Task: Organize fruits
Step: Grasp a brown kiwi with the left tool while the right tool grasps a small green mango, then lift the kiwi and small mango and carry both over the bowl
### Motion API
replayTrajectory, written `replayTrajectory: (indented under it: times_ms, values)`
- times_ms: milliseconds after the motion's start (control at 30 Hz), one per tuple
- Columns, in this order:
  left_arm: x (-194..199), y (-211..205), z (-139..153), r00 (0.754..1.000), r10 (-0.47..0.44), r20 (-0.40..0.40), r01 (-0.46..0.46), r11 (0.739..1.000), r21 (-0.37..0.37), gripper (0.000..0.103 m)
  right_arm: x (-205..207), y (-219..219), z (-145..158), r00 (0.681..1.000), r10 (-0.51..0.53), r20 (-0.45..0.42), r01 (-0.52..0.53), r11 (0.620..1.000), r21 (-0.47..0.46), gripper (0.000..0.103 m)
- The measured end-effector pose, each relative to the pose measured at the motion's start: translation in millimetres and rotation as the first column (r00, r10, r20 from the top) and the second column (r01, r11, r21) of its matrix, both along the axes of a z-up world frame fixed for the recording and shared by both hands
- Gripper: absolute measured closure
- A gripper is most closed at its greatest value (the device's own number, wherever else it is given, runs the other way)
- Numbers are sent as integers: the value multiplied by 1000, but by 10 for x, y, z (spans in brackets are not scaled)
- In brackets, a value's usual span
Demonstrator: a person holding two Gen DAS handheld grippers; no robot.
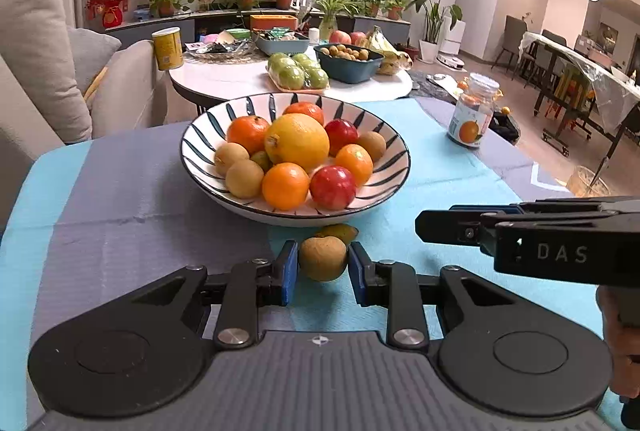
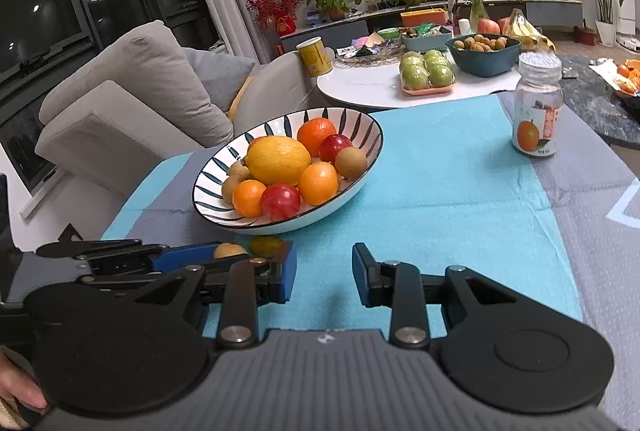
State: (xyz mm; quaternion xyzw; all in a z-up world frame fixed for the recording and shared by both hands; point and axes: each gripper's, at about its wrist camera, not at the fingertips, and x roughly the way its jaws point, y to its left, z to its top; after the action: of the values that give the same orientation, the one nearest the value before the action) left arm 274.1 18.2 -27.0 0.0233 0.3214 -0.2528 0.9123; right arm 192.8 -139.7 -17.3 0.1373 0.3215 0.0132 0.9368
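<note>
Gripped between the blue pads of the left gripper (image 1: 323, 267) is a small brown fruit (image 1: 322, 258), the jaws being closed against its two sides. Just beyond it, a second small greenish fruit (image 1: 338, 232) is seen on the blue cloth (image 1: 440, 167), close under the near rim of the striped bowl (image 1: 200, 151). Ahead of the gripper, the bowl is filled with a lemon (image 1: 297, 141), oranges, red fruits and more small brown ones. To the right, the right gripper (image 2: 324, 277) is held with its jaws apart and nothing between them, only cloth being seen in the gap. Farther ahead and to the right of both grippers, a clear jar (image 2: 537, 107) with an orange on its label is stood upright on the cloth.
</note>
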Motion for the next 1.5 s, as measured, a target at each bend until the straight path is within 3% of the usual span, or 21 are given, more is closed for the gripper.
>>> replayTrajectory:
  times_ms: [200, 300, 567, 767, 1133, 1500]
  values:
    - [-101, 157, 106, 999, 12, 46, -9, 997, -71, 78, 67, 81, -25, 1000, 7, -12, -7, 1000, -18, 40]
    - [-112, 253, 182, 997, 42, 68, -35, 995, -92, 78, 118, 118, -62, 999, 23, -35, -22, 1000, 20, 40]
    - [-4, 562, 222, 991, 132, 31, -125, 976, -176, 78, 274, 396, -117, 997, 50, -50, -52, 998, -46, 40]
    - [14, 674, 243, 989, 147, 30, -138, 969, -206, 78, 350, 485, -142, 998, 34, -56, -38, 997, -74, 39]
    - [3, 692, 236, 989, 143, 27, -135, 967, -214, 78, 342, 606, -148, 999, 7, -51, -15, 988, -152, 40]
    - [-48, 553, 263, 992, 122, 37, -113, 976, -186, 78, -39, 380, 44, 999, -32, -22, 28, 988, -153, 40]
